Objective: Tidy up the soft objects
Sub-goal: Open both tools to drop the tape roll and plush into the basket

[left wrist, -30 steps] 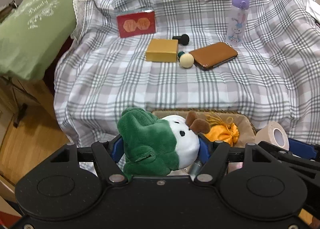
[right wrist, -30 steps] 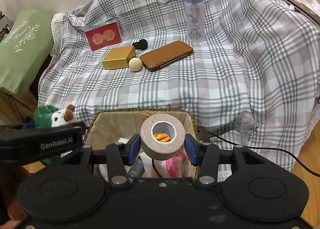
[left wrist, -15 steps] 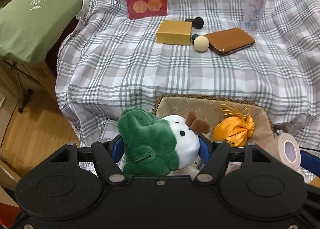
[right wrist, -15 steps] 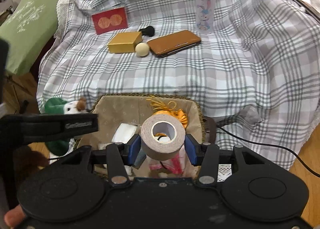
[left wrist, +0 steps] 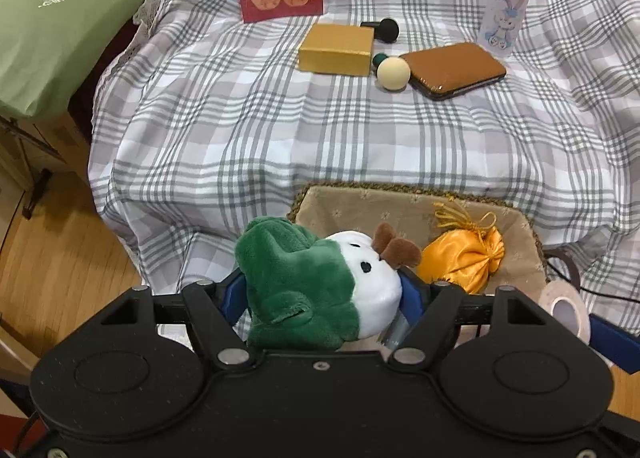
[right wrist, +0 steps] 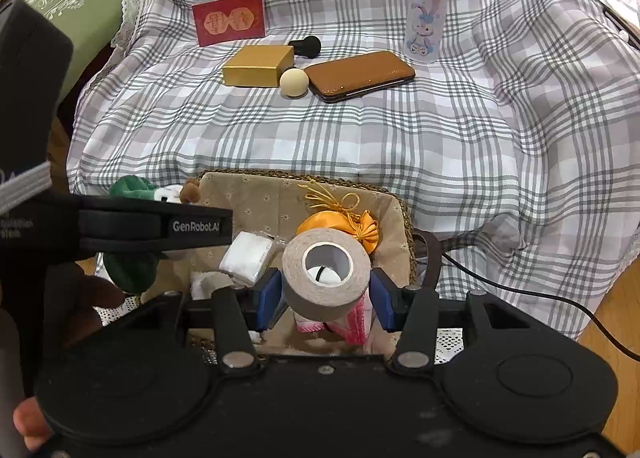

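While its jaws ease apart, the left gripper (left wrist: 322, 292) cradles a fuzzy green-and-white plush toy (left wrist: 316, 282).
Right gripper (right wrist: 326, 294) clamps a smooth tan tape roll (right wrist: 326, 272) over the fabric-lined woven basket (right wrist: 408, 218).

L gripper (left wrist: 320, 294): tilted steeply down, jaws opening, blue pads still flank plush toy (left wrist: 316, 282) on both sides; contact on the L pad unclear. Its black body crosses the right wrist view at left, with a person's hand (right wrist: 76, 298) gripping the handle, thumb at bottom edge.
R gripper (right wrist: 326, 294): also pitched down, jaws clamped on tape roll (right wrist: 326, 272), pads on both sides.
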Motion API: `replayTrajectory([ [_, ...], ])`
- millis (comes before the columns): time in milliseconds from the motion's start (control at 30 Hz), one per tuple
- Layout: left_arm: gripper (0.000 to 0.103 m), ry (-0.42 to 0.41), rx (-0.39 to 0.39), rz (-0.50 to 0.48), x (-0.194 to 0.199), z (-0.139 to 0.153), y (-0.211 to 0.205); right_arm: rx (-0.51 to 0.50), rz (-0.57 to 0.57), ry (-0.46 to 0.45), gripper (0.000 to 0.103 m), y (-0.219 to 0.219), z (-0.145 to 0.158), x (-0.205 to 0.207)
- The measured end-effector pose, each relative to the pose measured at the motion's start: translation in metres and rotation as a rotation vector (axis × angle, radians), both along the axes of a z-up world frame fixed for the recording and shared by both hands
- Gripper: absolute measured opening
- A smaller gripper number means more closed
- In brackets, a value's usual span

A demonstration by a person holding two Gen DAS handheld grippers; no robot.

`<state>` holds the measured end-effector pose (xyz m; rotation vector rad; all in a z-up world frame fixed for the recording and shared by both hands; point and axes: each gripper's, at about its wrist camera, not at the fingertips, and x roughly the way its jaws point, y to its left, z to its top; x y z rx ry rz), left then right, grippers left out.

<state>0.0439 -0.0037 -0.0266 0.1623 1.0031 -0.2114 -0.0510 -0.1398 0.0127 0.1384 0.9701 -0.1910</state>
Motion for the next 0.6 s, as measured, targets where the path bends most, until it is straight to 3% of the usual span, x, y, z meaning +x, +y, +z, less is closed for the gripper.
replayTrajectory([
  [600, 0.073, -0.063, 0.033, 0.022, -0.015, 0.011, 0.016, 0.004, -0.005, -0.010, 0.047, 0.000, 0.000, 0.006],
])
